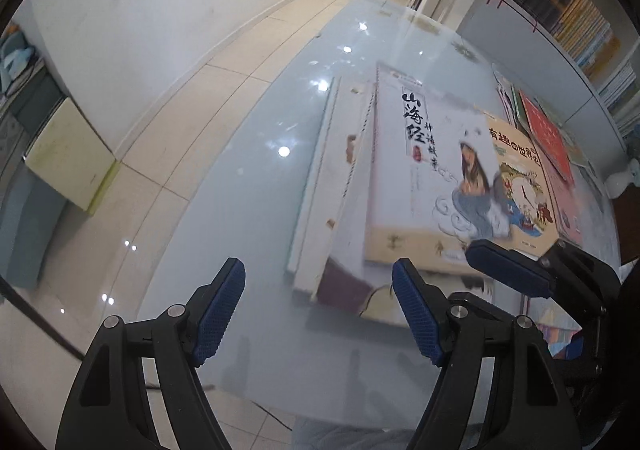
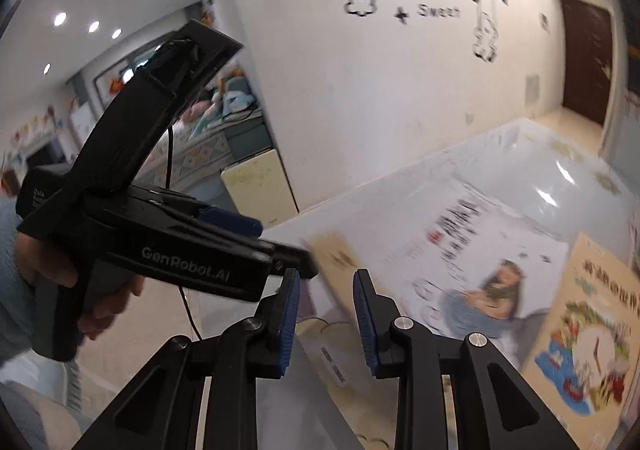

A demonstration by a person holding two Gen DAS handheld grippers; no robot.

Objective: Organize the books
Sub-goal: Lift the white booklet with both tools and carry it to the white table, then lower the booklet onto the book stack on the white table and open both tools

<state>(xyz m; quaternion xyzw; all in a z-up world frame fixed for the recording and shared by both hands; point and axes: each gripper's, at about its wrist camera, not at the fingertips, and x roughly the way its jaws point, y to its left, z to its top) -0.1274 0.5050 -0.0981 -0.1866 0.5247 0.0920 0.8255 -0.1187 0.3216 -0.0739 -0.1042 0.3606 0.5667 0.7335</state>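
Looking from the left wrist, we saw our left tool (image 1: pixel 318 314) spread apart and empty over the glass surface (image 1: pixel 224 209), white book (image 1: pixel 424 169) ahead; from the right wrist, our right tool (image 2: pixel 326 324) stood slightly parted, gripping nothing.

My counter (image 1: pixel 248 185) is a pale, glossy glass-like top that mirrors the ceiling lights. Books lie spread flat across it: a white slab-like book (image 1: pixel 320 177) at the left, a white-covered book with a painted figure (image 1: pixel 424 169) overlapping others, a cream picture book (image 1: pixel 524 185) tucked partly under it, and red and pink books (image 1: pixel 548 137) further right
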